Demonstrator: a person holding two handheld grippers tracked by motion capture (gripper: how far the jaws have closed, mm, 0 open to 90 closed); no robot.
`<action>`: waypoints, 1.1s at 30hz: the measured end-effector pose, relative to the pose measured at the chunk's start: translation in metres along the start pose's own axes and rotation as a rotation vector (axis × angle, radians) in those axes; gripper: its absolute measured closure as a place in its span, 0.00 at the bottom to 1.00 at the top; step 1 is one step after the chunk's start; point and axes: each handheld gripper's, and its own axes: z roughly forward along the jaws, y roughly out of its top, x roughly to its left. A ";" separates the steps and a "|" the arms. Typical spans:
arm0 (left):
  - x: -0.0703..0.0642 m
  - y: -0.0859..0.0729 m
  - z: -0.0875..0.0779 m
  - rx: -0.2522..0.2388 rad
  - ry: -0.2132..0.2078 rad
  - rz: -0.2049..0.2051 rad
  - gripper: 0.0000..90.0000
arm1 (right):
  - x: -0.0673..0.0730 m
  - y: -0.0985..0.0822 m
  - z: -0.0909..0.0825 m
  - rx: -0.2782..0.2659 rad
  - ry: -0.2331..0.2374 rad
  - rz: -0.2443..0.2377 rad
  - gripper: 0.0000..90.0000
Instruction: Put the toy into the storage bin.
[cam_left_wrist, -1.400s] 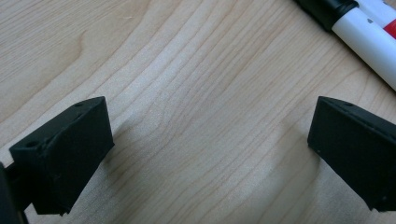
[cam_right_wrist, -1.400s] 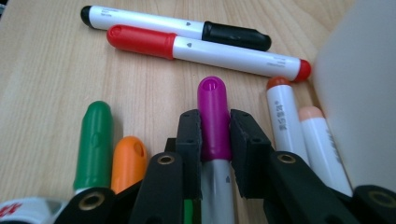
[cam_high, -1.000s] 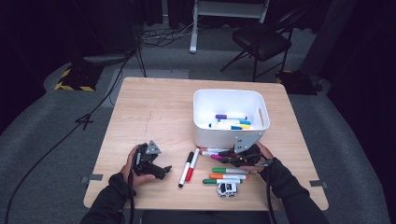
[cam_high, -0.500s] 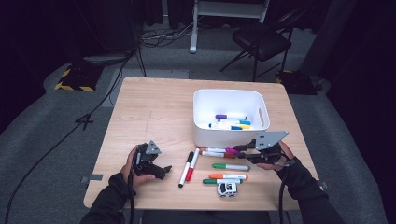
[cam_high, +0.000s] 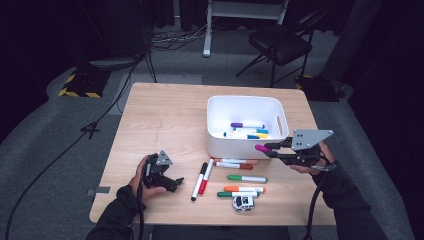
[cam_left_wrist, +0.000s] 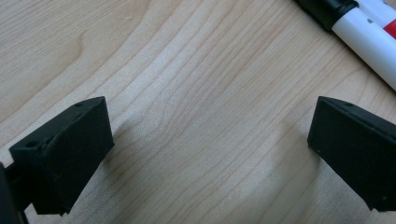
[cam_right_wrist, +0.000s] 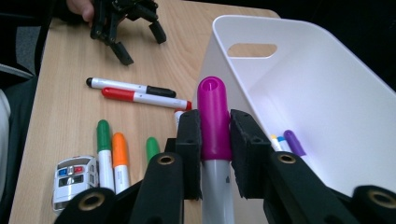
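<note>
My right gripper (cam_high: 272, 150) is shut on a magenta-capped marker (cam_right_wrist: 214, 109), held in the air by the front right corner of the white bin (cam_high: 216, 131). In the right gripper view the two pads clamp the marker just below its cap, beside the bin's wall (cam_right_wrist: 327, 98). The magenta cap (cam_high: 261, 148) points left, toward the bin. The bin holds several markers (cam_high: 247, 131). My left gripper (cam_high: 171, 183) rests open on the table at the front left. In its own view my left gripper (cam_left_wrist: 210, 154) has wide jaws with bare wood between them.
Loose on the table in front of the bin lie a black marker (cam_high: 198, 182), a red marker (cam_high: 206, 176), a green marker (cam_high: 247, 178) and an orange marker (cam_high: 242, 189). A small toy police car (cam_high: 243, 202) stands near the front edge. A chair (cam_high: 285, 42) stands beyond the table.
My right gripper has risen from the markers on the table, carrying the magenta marker up and to the right beside the bin. The left gripper has stayed put.
</note>
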 end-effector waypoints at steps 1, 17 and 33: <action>0.000 0.000 0.000 0.000 -0.003 -0.002 0.00 | -0.002 0.002 -0.002 -0.003 -0.005 0.000 0.83; 0.000 0.000 0.000 0.000 -0.004 -0.002 0.00 | -0.043 0.037 -0.001 0.000 -0.069 0.003 0.83; 0.000 0.000 0.000 0.000 -0.004 -0.002 0.00 | -0.083 0.051 0.042 0.099 -0.080 0.054 0.83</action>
